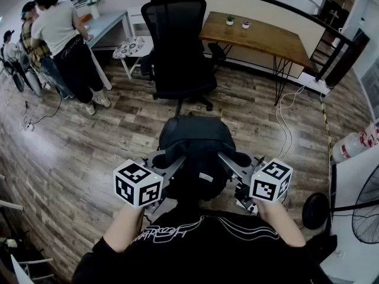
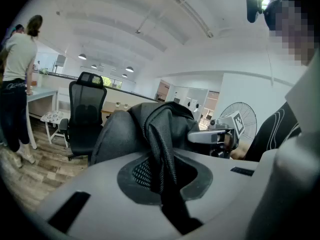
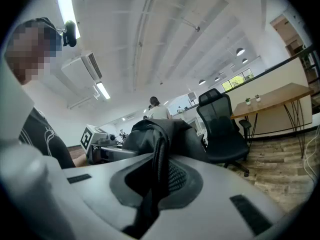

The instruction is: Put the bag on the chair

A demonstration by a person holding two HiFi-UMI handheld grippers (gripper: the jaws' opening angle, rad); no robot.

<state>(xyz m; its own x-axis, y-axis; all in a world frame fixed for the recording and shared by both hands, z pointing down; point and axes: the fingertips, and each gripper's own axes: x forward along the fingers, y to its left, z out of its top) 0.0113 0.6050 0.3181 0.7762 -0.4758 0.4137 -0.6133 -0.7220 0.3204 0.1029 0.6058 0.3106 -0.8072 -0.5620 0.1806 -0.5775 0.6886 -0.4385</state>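
Left claw [image 1: 168,169] and right claw [image 1: 232,169], each pinched shut on a mesh strap [image 2: 159,144] of the black backpack [image 1: 192,144], carry it between them. The office chair [image 1: 179,76] stands straight ahead, seat facing, equally near both claws.

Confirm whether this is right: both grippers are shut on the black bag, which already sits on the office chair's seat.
Not quite: the left gripper and right gripper are shut on the black bag, but it hangs between them short of the office chair, whose seat is bare; the head view shows this.
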